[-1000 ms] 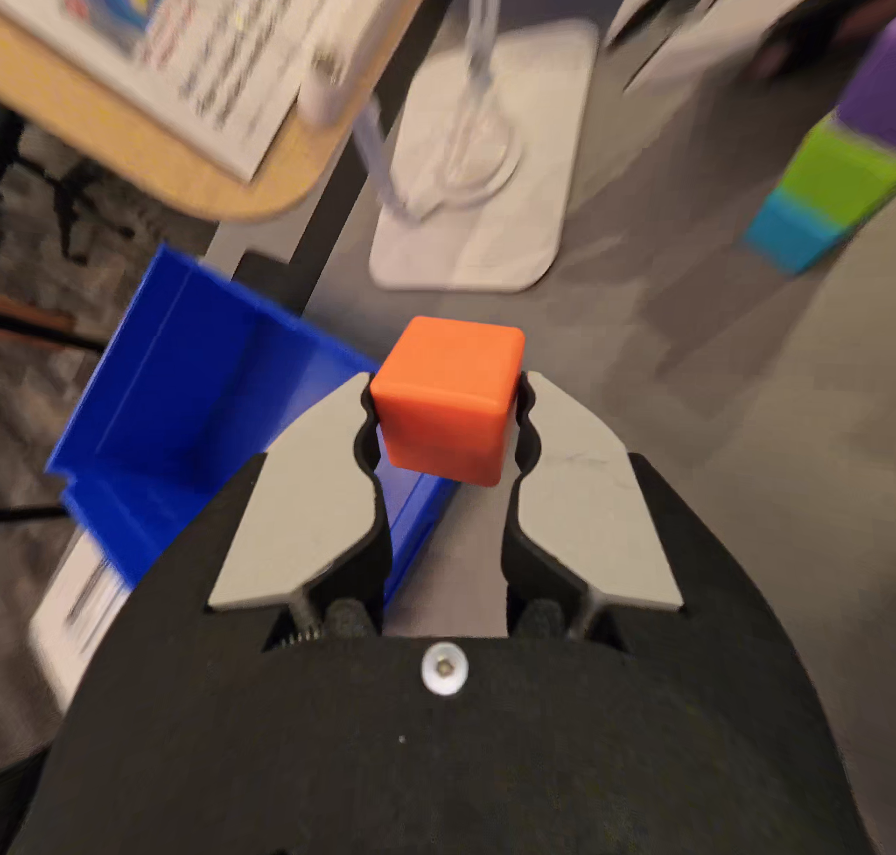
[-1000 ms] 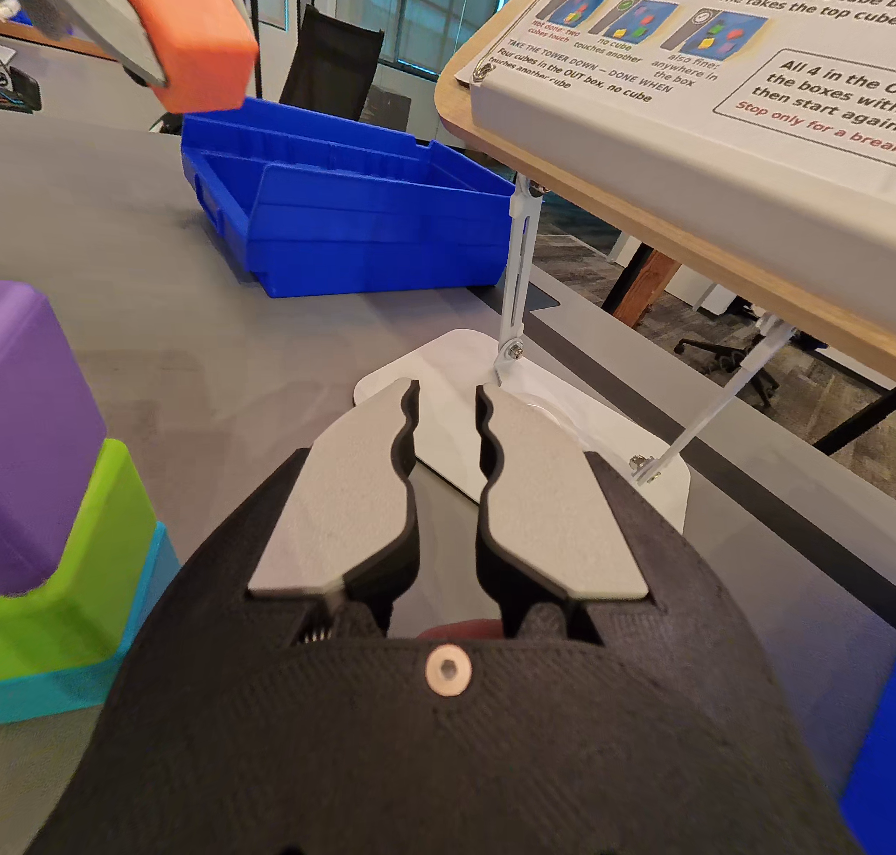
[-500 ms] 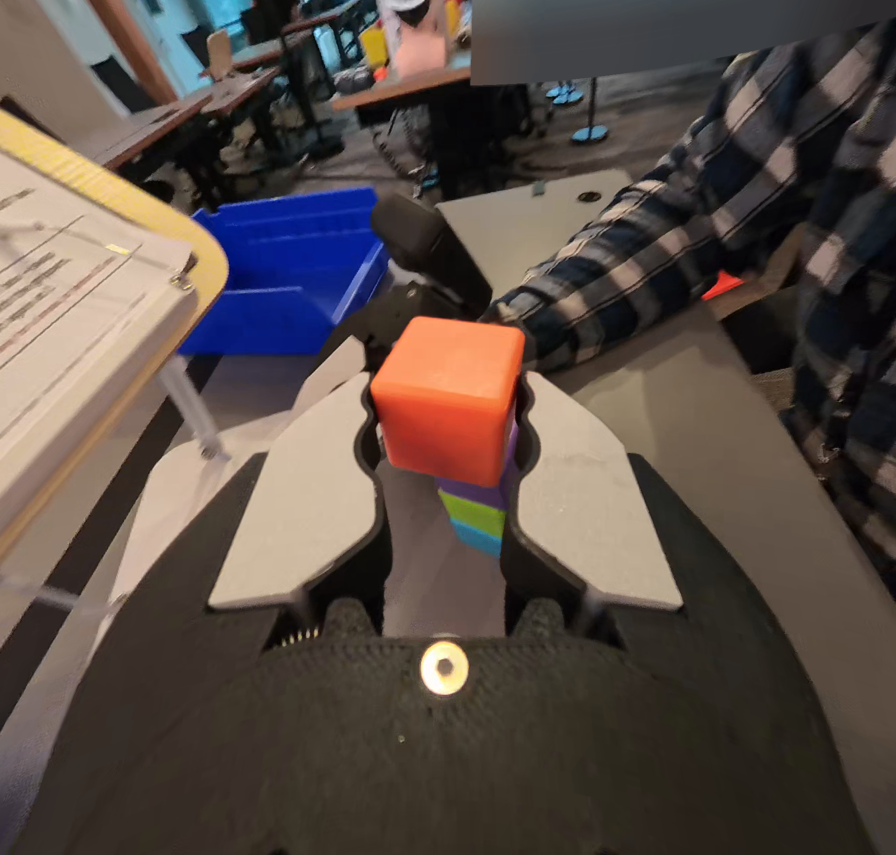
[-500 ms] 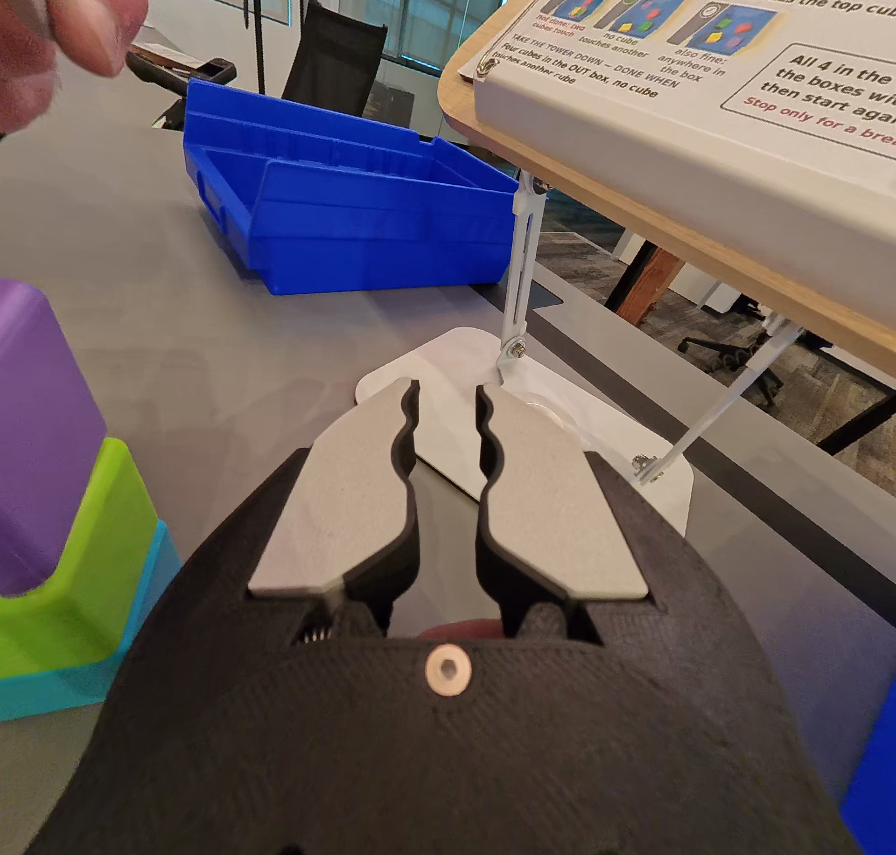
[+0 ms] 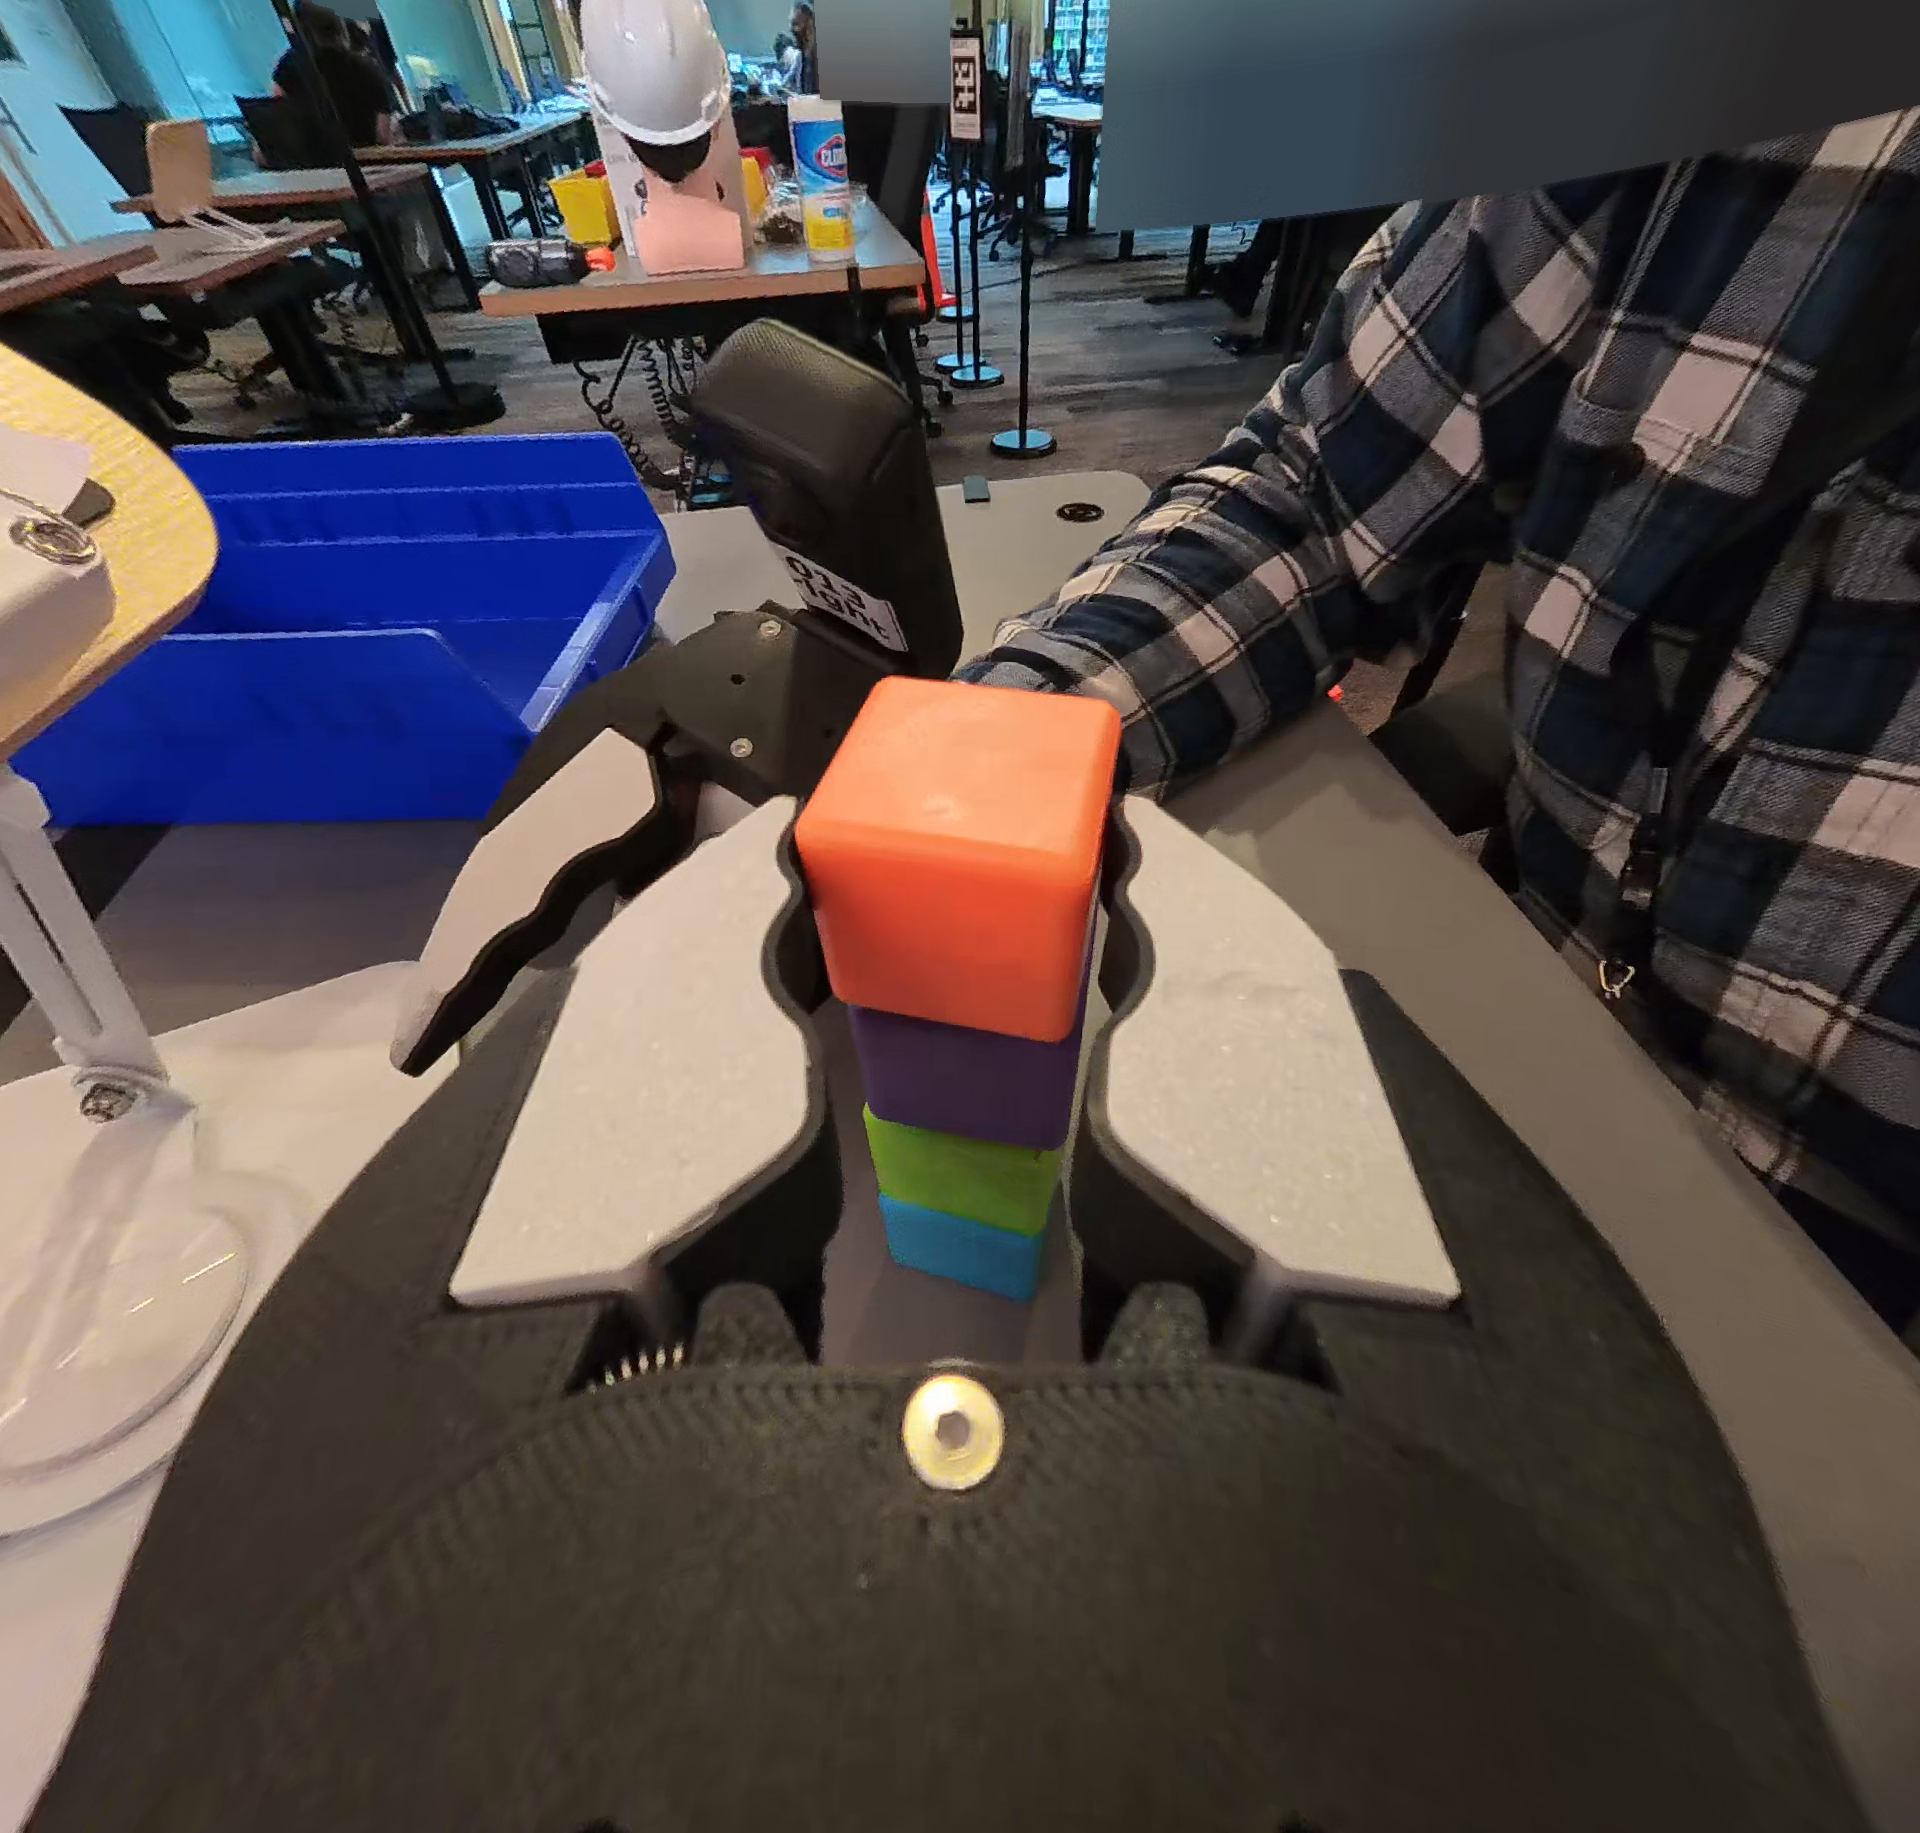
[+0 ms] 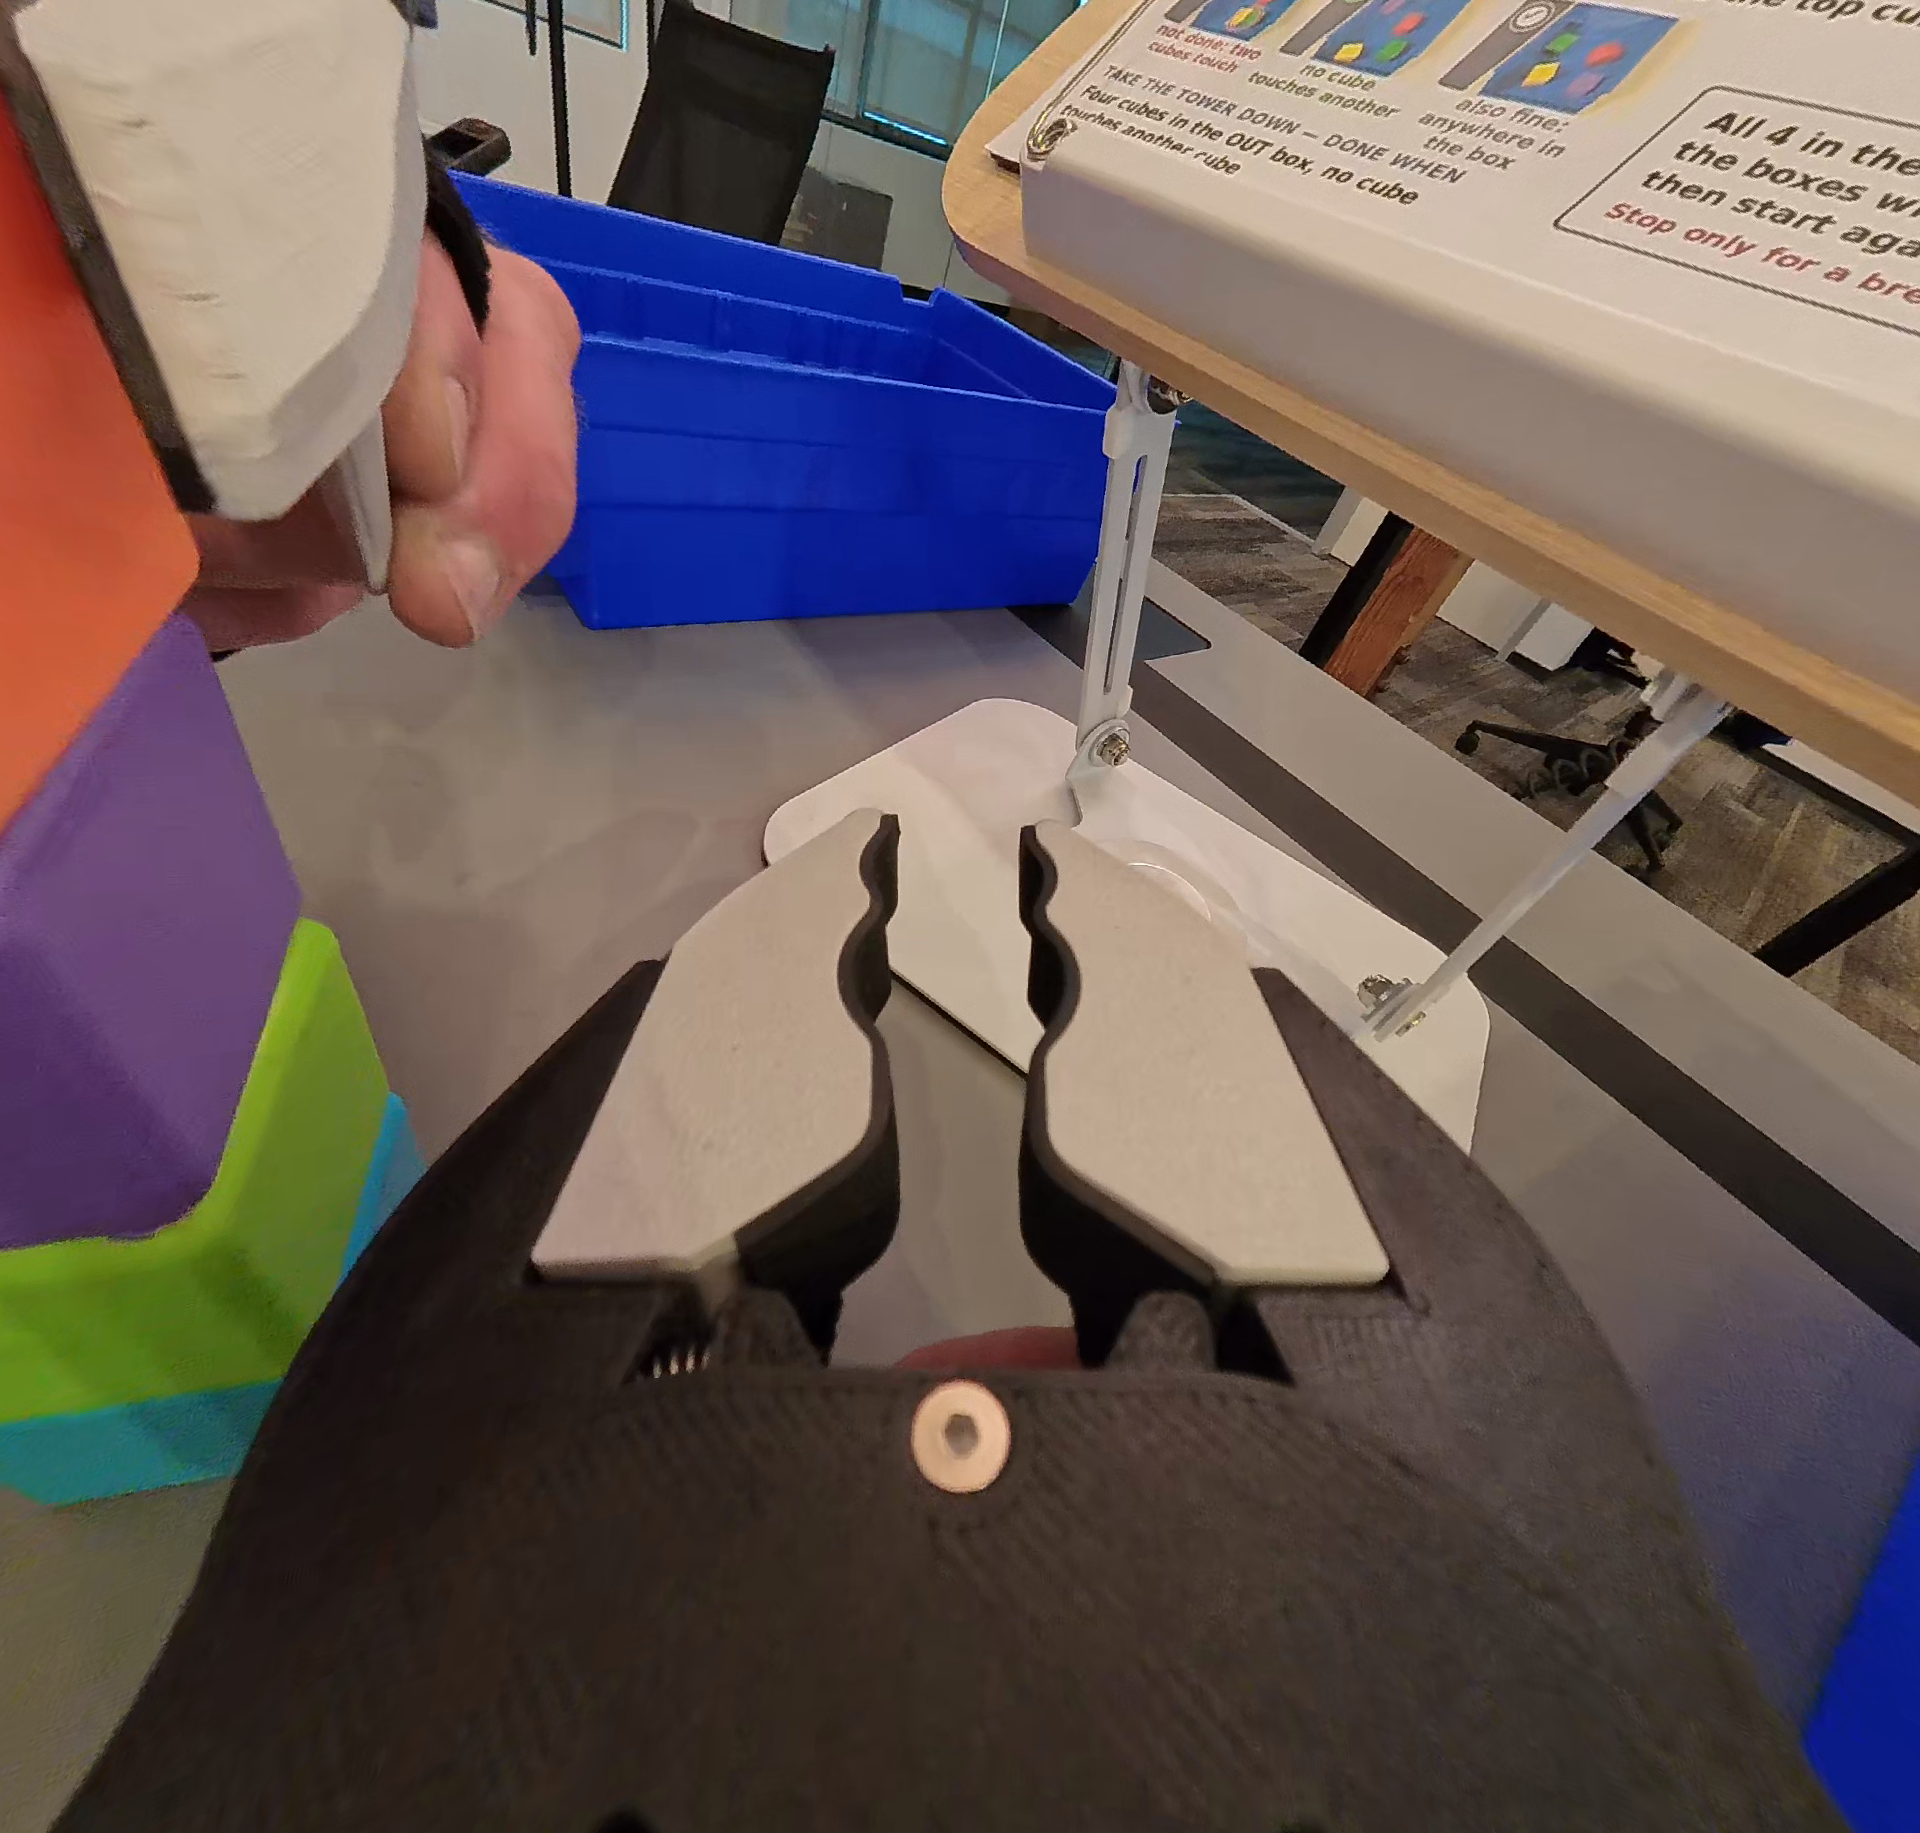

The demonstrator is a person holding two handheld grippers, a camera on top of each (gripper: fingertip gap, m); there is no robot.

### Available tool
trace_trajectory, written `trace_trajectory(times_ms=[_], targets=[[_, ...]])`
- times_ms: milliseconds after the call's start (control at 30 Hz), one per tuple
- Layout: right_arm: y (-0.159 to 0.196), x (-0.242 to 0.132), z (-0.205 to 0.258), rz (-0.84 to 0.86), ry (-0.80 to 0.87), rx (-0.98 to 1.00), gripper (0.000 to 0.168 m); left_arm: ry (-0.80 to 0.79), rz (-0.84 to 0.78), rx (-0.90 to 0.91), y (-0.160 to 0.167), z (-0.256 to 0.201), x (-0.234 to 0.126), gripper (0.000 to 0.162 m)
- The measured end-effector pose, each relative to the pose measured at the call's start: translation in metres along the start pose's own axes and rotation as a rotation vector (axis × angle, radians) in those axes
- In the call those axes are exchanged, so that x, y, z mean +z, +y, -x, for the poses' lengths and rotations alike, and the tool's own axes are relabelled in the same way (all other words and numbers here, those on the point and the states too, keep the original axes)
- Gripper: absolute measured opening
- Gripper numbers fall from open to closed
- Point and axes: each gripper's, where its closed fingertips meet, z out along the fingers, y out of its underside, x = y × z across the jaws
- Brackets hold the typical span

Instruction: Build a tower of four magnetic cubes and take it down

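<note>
My left gripper [image 5: 956,817] is shut on an orange cube [image 5: 956,858], which rests on top of a stack: purple cube [image 5: 966,1077], green cube [image 5: 961,1170], cyan cube [image 5: 961,1253] on the grey table. In the right wrist view the same stack is at the left edge: orange [image 6: 62,536], purple [image 6: 125,952], green [image 6: 208,1243], cyan [image 6: 156,1451], with a left gripper finger [image 6: 239,204] and a hand [image 6: 468,495] above. My right gripper [image 6: 951,838] is empty, its jaws a narrow gap apart, just right of the stack.
A blue bin [image 6: 831,495] stands at the far side of the table; it also shows in the left wrist view [image 5: 364,640]. A white stand base [image 6: 1039,900] carries a wooden board with an instruction sheet [image 6: 1455,173]. Another blue bin's edge [image 6: 1870,1679] is at the right. A person's plaid sleeve [image 5: 1558,640] lies behind the stack.
My left gripper swung from beside the blue bin over to the stack and lowered the orange cube onto the purple one. The right gripper stayed still.
</note>
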Motion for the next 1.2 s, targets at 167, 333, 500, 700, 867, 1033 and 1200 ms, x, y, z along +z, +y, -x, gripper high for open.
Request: trace_trajectory(times_ms=[167, 333, 500, 700, 867, 1033, 1200], targets=[[0.000, 0.000, 0.000, 0.001, -0.001, -0.001, 0.022, 0.012, 0.015, -0.001, 0.000, 0.000, 0.001, 0.052], [0.000, 0.000, 0.000, 0.001, -0.001, -0.001, 0.022, -0.022, -0.013, 0.008, -0.007, 0.004, -0.002, 0.061], [0.000, 0.000, 0.000, 0.001, -0.001, 0.000, 0.022, -0.114, -0.042, 0.019, -0.020, 0.014, -0.016, 0.069], [0.000, 0.000, 0.000, 0.001, 0.000, -0.001, 0.022, -0.214, -0.104, 0.033, -0.032, 0.020, -0.043, 0.065], [0.000, -0.001, -0.001, 0.001, 0.000, 0.000, 0.022, -0.302, -0.198, -0.003, -0.032, 0.028, -0.070, 0.059], [0.000, -0.001, -0.001, 0.000, 0.001, 0.002, 0.022, -0.497, -0.157, -0.050, 0.000, 0.056, -0.078, 0.033], [-0.001, -0.002, -0.003, -0.005, 0.006, 0.010, 0.022, -0.693, -0.039, -0.075, 0.037, 0.082, -0.077, 0.003]])
